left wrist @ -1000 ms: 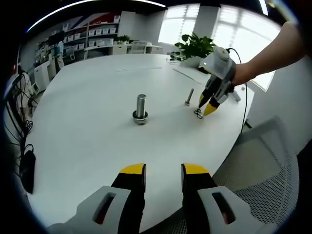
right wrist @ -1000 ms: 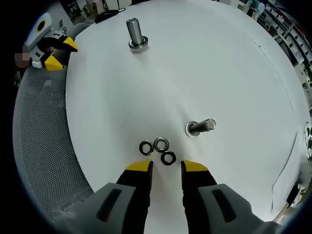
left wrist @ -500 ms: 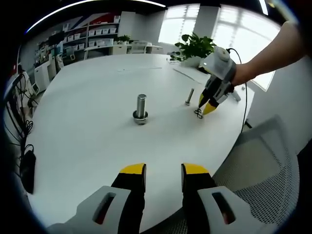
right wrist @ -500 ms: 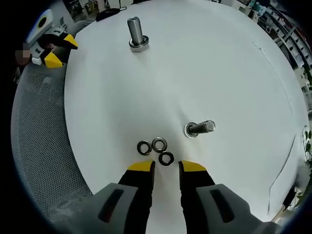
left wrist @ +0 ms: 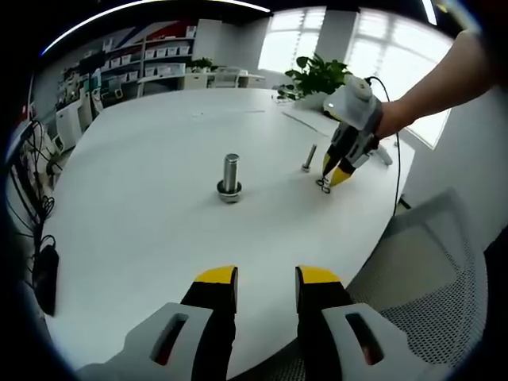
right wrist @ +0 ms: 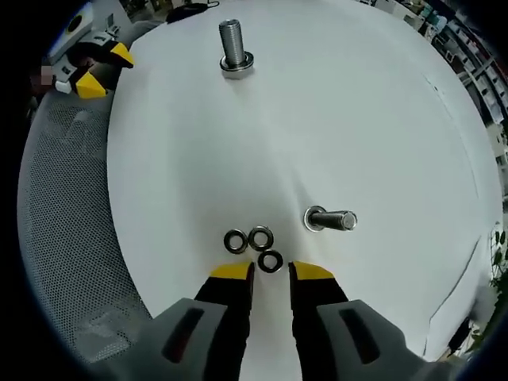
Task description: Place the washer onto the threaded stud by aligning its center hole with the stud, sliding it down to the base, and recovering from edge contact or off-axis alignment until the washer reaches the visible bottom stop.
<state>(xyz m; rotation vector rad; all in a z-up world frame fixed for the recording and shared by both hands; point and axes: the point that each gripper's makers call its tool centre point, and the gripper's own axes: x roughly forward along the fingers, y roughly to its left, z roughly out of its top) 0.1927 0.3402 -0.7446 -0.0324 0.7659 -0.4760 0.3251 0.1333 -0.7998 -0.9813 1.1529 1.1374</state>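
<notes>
Three dark washers [right wrist: 255, 244] lie in a cluster on the white table [right wrist: 349, 119]. My right gripper [right wrist: 270, 271] stands open just short of them, its yellow tips beside the nearest washer [right wrist: 271, 259]. A slim threaded stud [right wrist: 329, 219] stands upright to their right. A thick stud with a base ring [right wrist: 236, 46] stands further off. In the left gripper view, my left gripper [left wrist: 265, 276] is open over the table's near edge, the thick stud [left wrist: 230, 177] is ahead, and the right gripper [left wrist: 338, 171] is down by the washers [left wrist: 324, 185] next to the slim stud [left wrist: 308, 156].
A grey mesh chair [right wrist: 71, 238] stands beside the table edge, also seen as the chair [left wrist: 429, 270] at the right. Cables [left wrist: 36, 206] hang at the left. A potted plant [left wrist: 317, 75] and shelves [left wrist: 151, 59] stand behind the table.
My right gripper has crept closer to the washers and its jaws have narrowed slightly. The left gripper has stayed put.
</notes>
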